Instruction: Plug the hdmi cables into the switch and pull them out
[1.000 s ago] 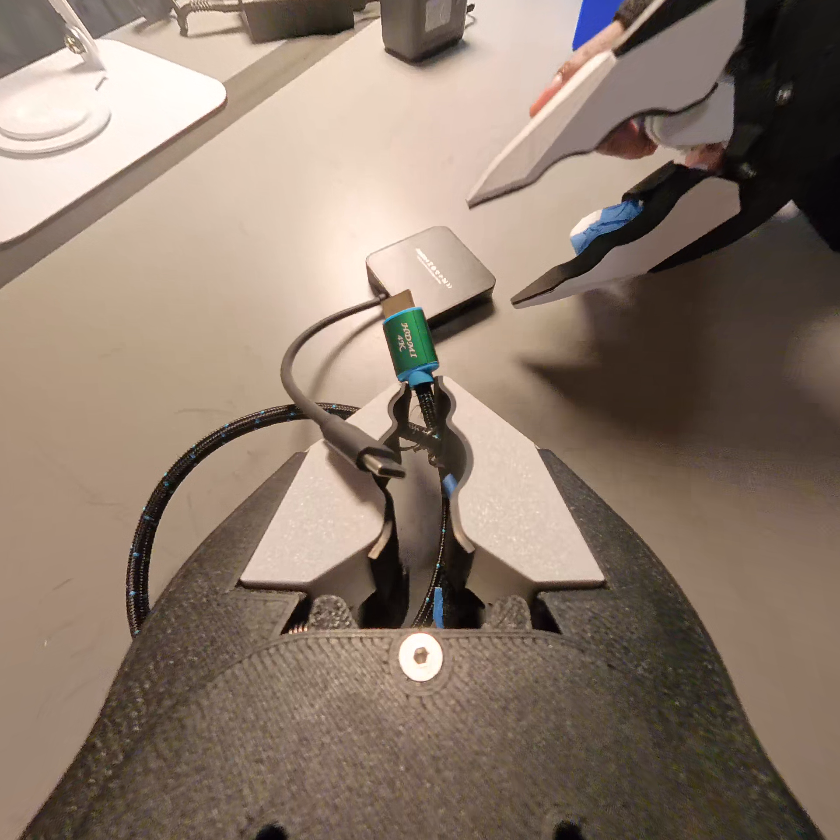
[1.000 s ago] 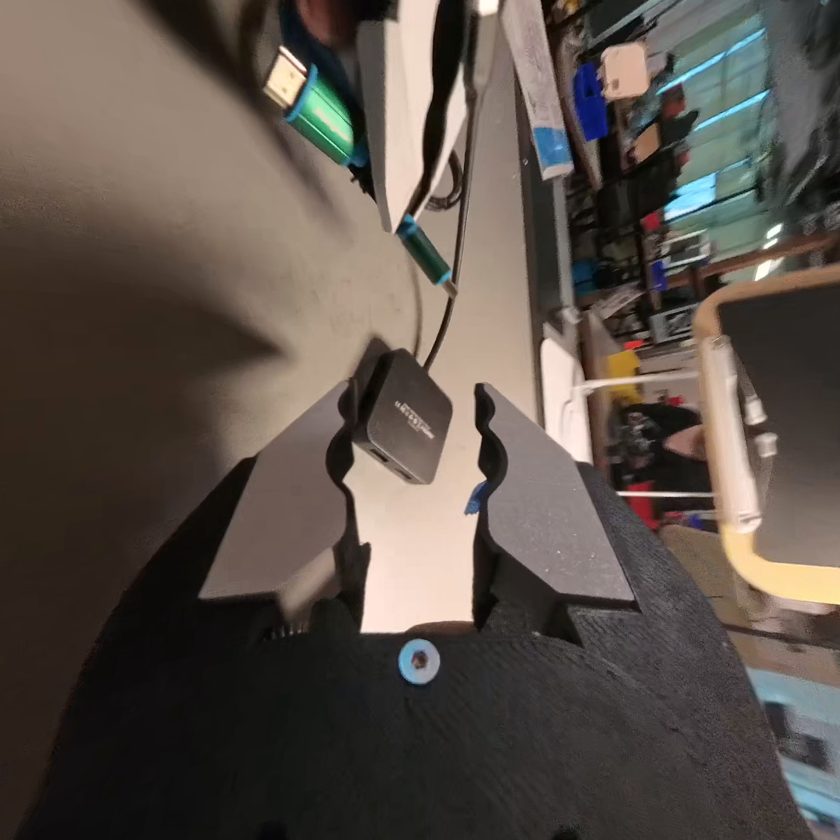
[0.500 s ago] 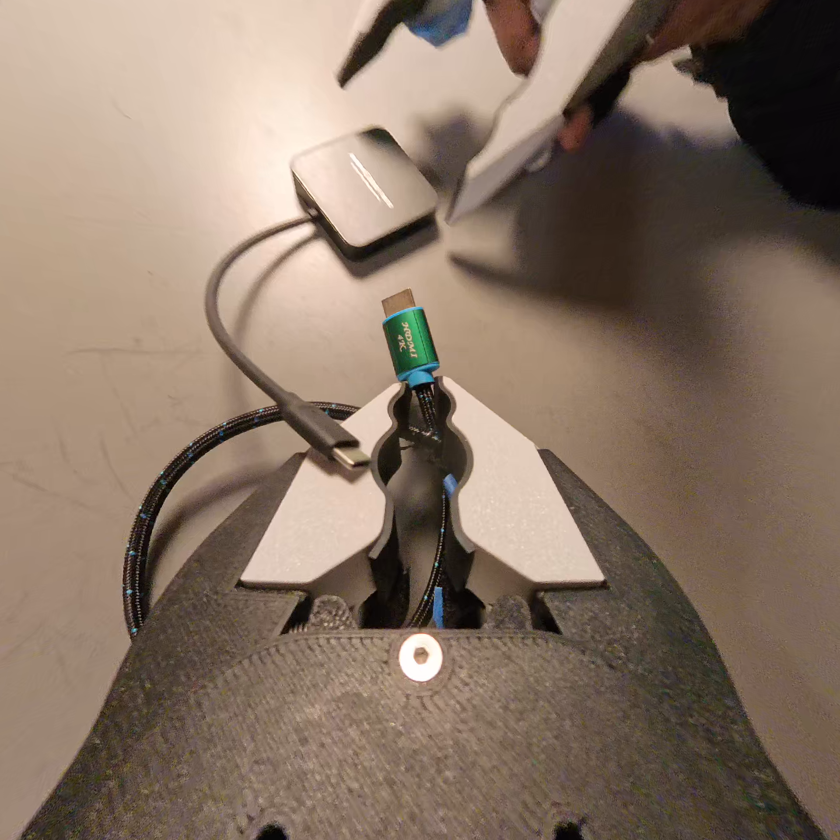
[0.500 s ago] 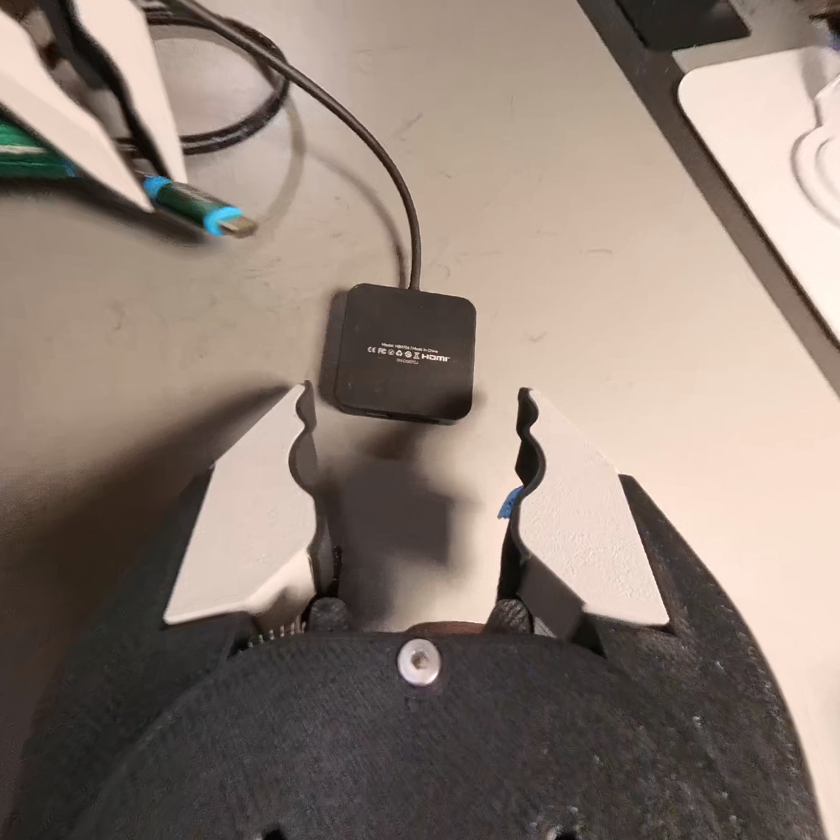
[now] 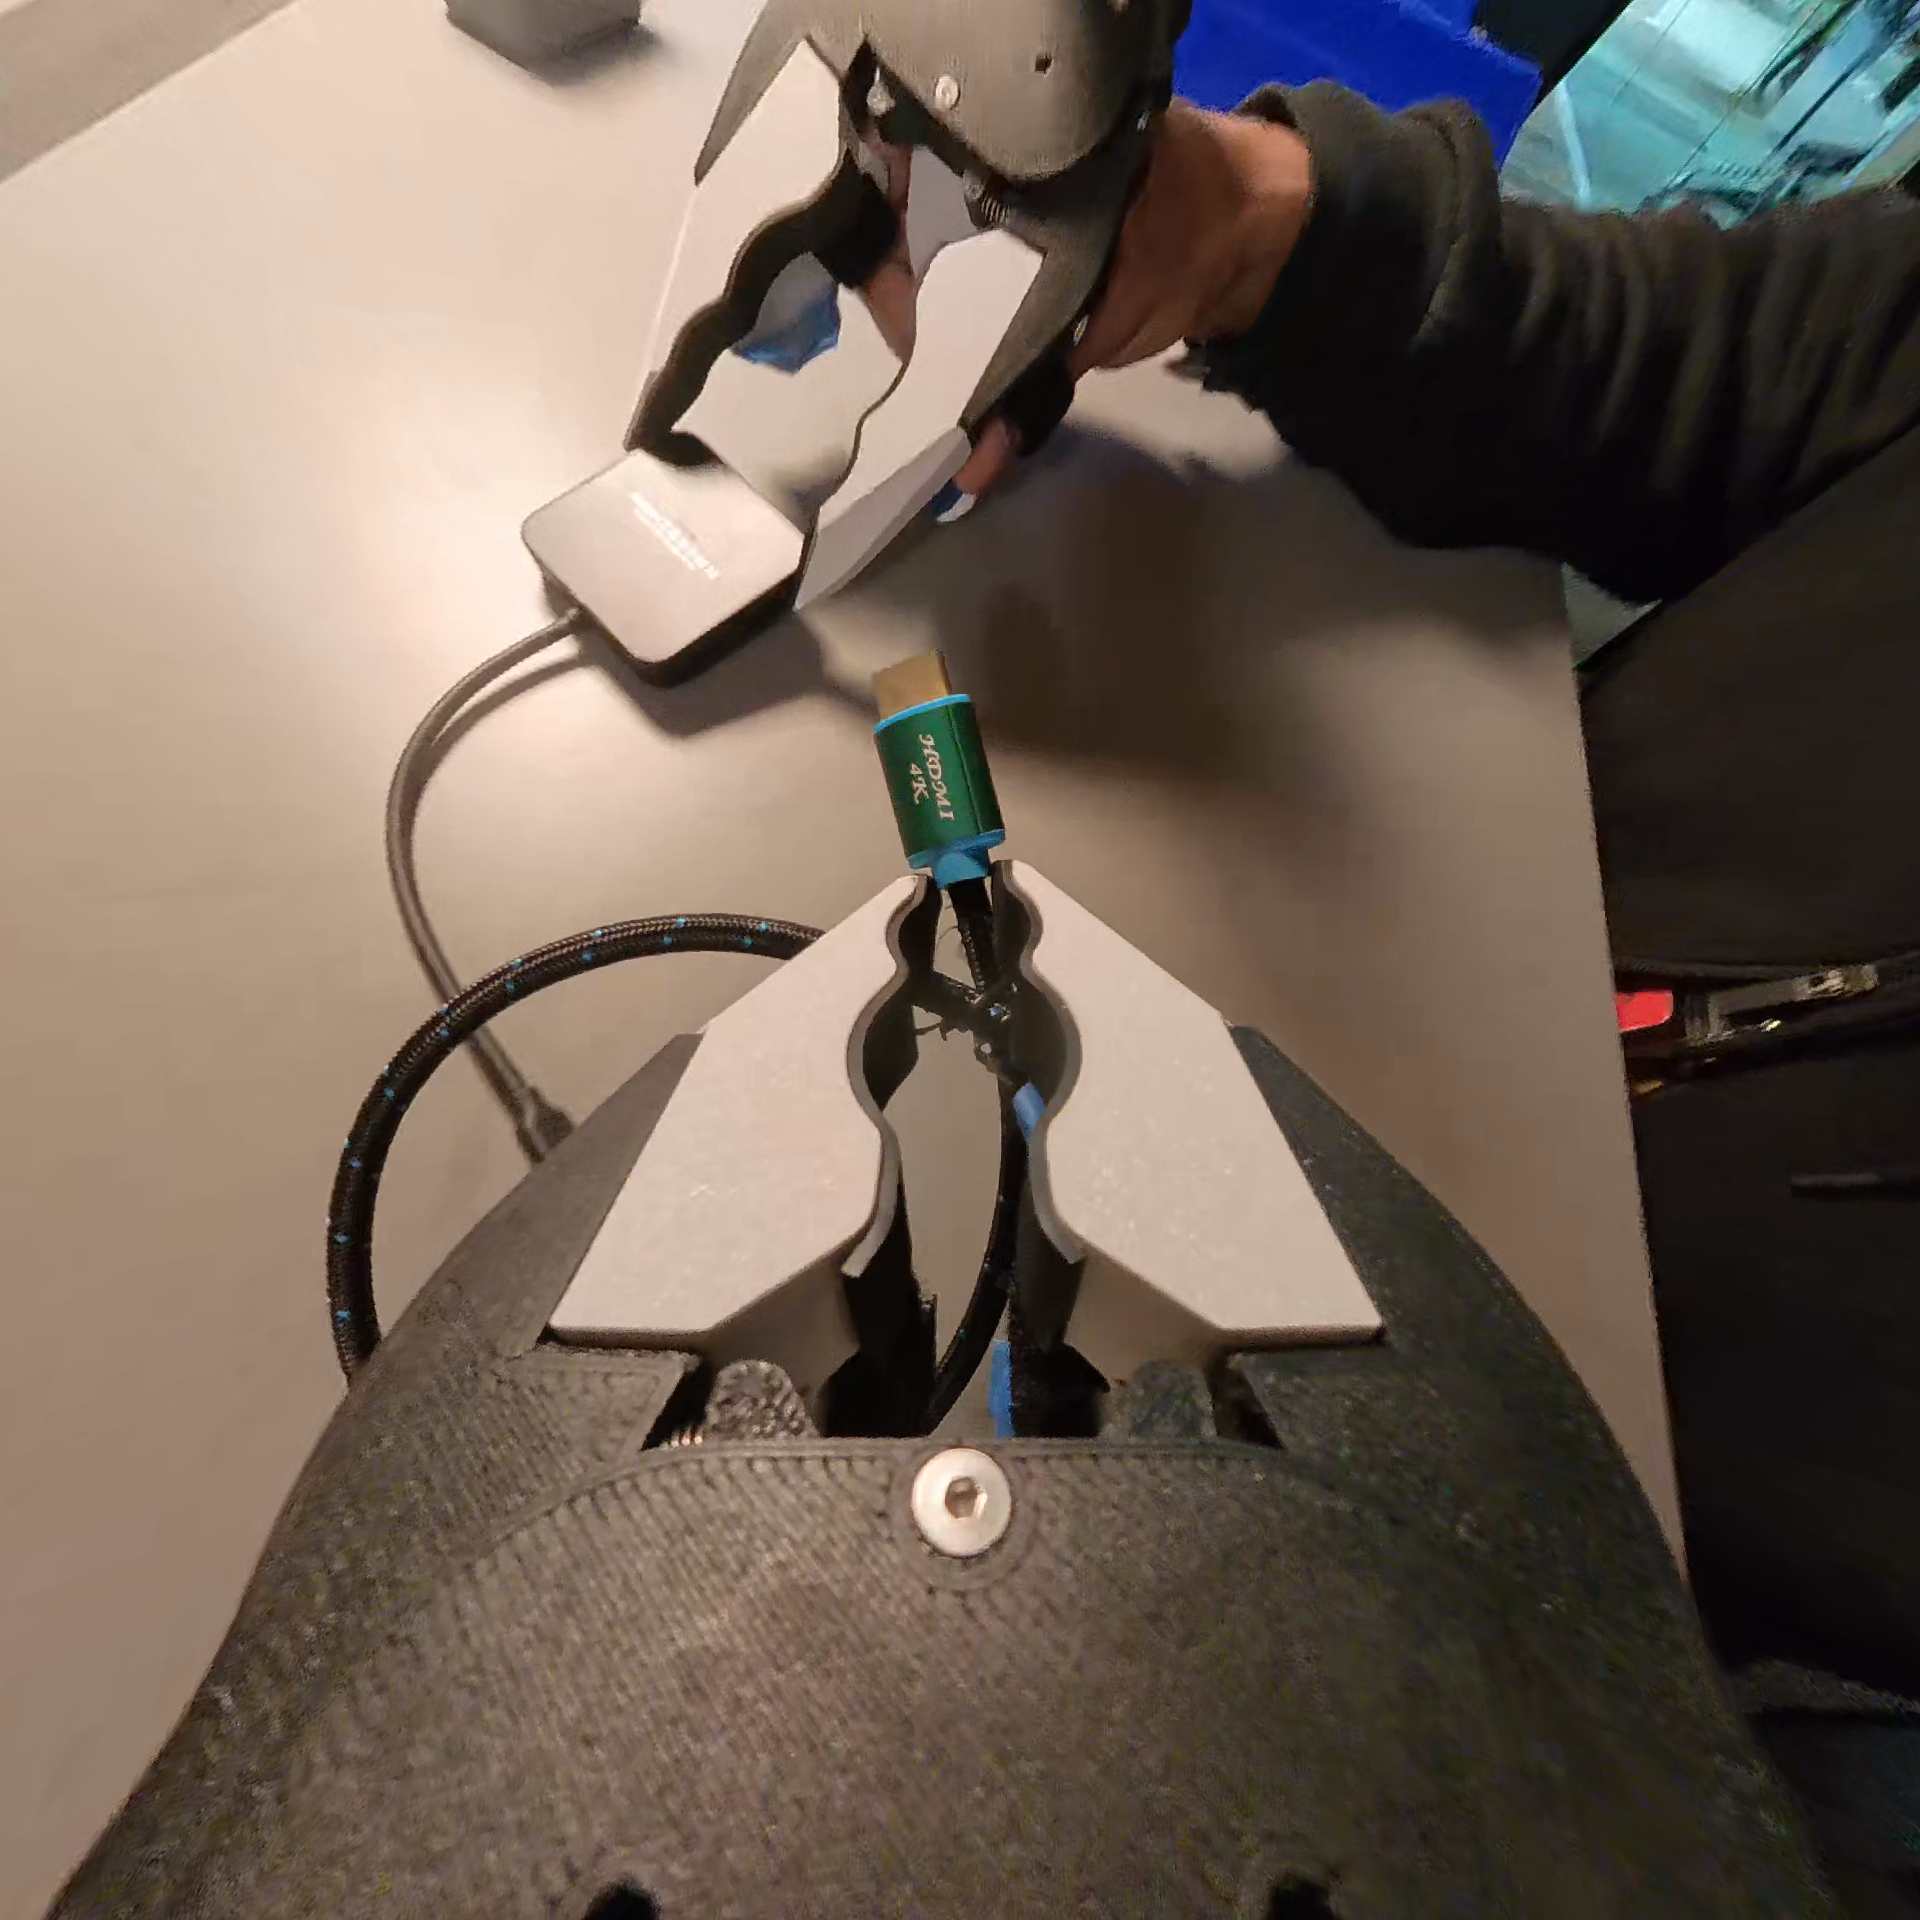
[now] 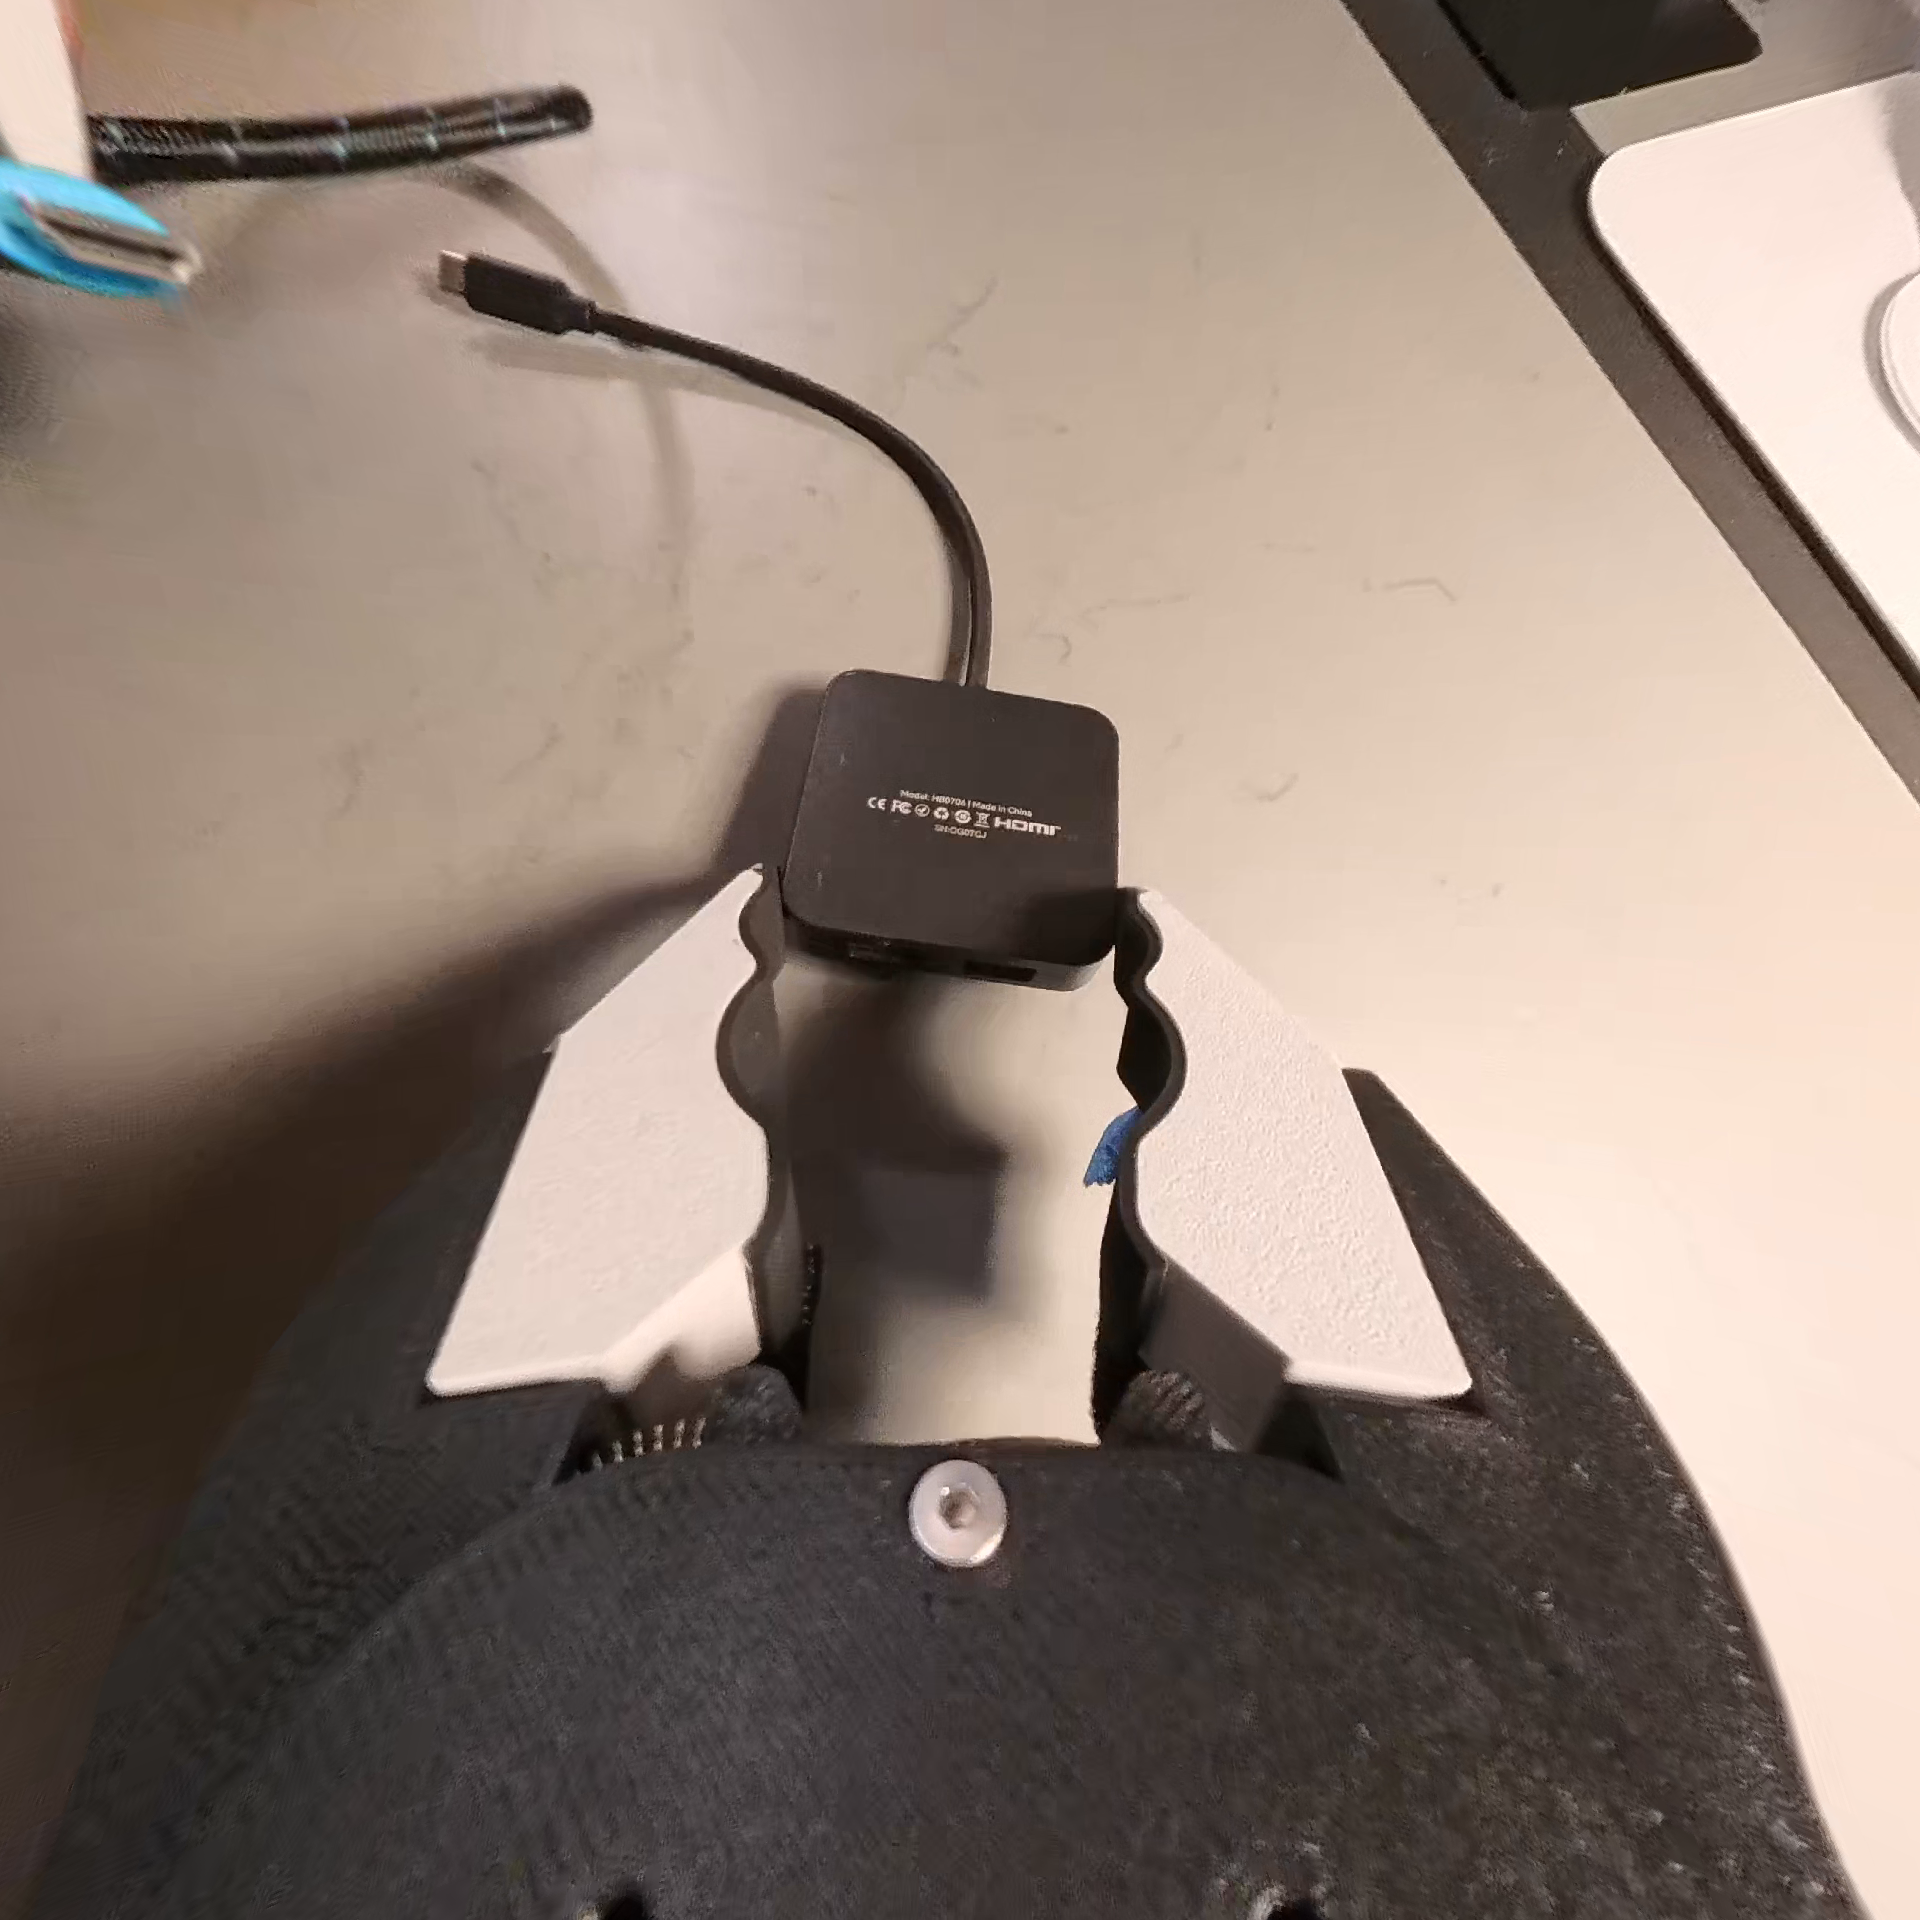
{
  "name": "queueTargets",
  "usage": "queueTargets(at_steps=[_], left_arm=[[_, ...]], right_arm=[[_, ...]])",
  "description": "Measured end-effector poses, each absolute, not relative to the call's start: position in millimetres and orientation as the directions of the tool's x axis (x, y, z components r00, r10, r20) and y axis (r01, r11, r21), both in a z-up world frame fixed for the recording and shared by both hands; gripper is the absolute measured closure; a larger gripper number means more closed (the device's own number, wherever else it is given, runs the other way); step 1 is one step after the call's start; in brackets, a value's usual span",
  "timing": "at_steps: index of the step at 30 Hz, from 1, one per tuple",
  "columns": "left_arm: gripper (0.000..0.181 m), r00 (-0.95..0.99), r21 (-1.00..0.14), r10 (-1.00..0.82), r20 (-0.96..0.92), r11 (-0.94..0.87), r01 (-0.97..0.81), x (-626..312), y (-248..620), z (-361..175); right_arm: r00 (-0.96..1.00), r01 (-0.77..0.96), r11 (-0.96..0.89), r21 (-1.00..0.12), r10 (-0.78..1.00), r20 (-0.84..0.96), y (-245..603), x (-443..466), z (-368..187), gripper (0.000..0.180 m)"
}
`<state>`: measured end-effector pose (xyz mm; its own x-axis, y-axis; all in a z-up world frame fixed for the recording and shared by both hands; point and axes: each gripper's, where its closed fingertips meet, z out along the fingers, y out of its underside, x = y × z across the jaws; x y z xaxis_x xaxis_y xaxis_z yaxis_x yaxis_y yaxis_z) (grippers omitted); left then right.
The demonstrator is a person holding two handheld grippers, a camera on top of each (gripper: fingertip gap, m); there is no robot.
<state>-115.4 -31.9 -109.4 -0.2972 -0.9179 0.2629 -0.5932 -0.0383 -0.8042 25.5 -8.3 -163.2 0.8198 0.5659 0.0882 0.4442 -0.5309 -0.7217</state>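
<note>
My left gripper (image 5: 961, 888) is shut on the braided black HDMI cable (image 5: 436, 1029) just behind its green plug (image 5: 940, 774). The plug sticks out ahead with its gold tip aimed toward the black square switch (image 5: 665, 551), a short gap away. My right gripper (image 6: 951, 904) is shut on the near end of the switch (image 6: 951, 821), one fingertip (image 6: 764, 894) on each side by the two ports. It also shows in the left wrist view (image 5: 727, 509). The switch's short black lead ends in a loose small plug (image 6: 488, 286). The HDMI plug (image 6: 94, 244) shows blurred at the far left.
A person's hand and black sleeve (image 5: 1558, 343) hold the right gripper. A white stand base (image 6: 1766, 260) and a dark strip lie to the right of the switch. A grey box (image 5: 540, 16) stands at the back. The table edge (image 5: 1590, 935) runs down the right.
My right gripper has come down onto the switch and narrowed its fingers onto the switch's sides. My left gripper still holds the cable; the plug now points nearer the switch.
</note>
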Motion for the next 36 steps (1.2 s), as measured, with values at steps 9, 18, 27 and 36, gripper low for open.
queueTargets(at_steps=[9,18,27,36], left_arm=[[0.171,-0.431,-0.859,-0.778,0.458,-0.261,-0.441,-97.4,-65.5,-61.0],[0.170,-0.584,-0.823,-0.582,0.566,-0.358,-0.441,-81.0,-115.9,-45.3],[0.170,-0.587,-0.840,-0.607,0.535,-0.311,-0.444,-81.0,-117.5,-54.0],[0.172,-0.574,-0.861,-0.650,0.499,-0.294,-0.415,-86.1,-103.4,-51.5]], right_arm=[[0.694,0.527,-0.360,-0.770,0.705,0.146,-31.9,6.6,-138.1,0.095],[0.318,0.121,-0.120,-0.985,0.945,-0.077,-95.2,-85.0,-43.4,0.121],[0.282,0.036,-0.064,-0.997,0.958,-0.052,-100.5,-85.0,-28.5,0.168],[0.361,0.113,-0.031,-0.993,0.932,0.012,-92.4,-80.9,-29.3,0.171]])
